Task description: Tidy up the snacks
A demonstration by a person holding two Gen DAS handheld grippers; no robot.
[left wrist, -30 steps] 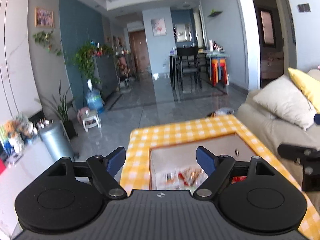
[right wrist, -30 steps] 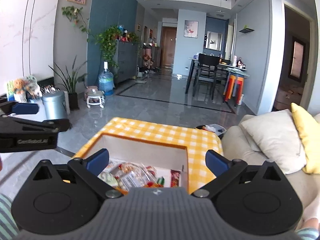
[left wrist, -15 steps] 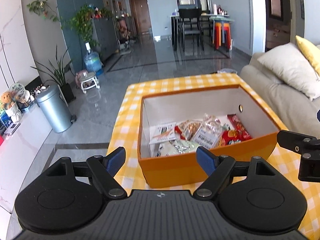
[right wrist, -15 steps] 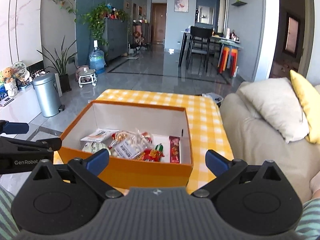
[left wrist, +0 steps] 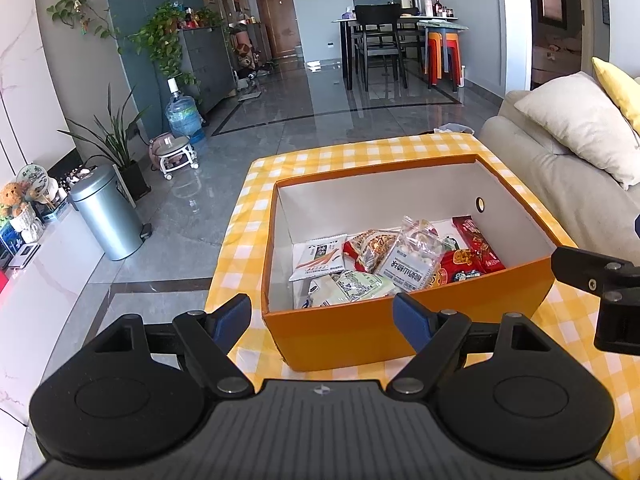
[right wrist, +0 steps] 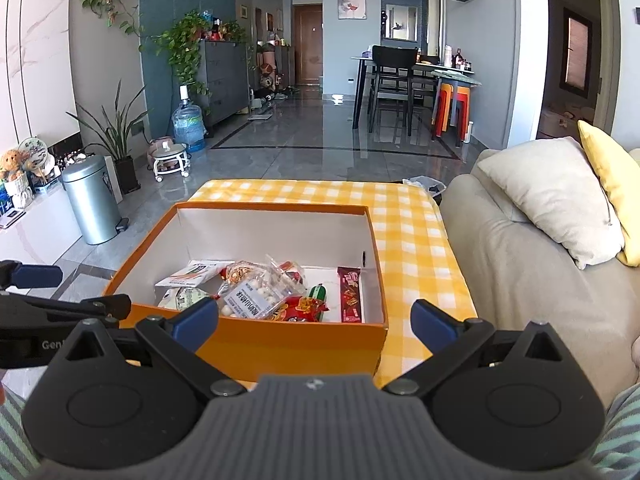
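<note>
Yellow checked cloth (right wrist: 416, 240) is spread over the table at frame centre. An orange box (left wrist: 400, 328) is set on it, snack packets (left wrist: 404, 256) heaped inside. The left gripper (left wrist: 322, 314) and right gripper (right wrist: 314, 320) are held wide apart, empty, before the box's near wall.
</note>
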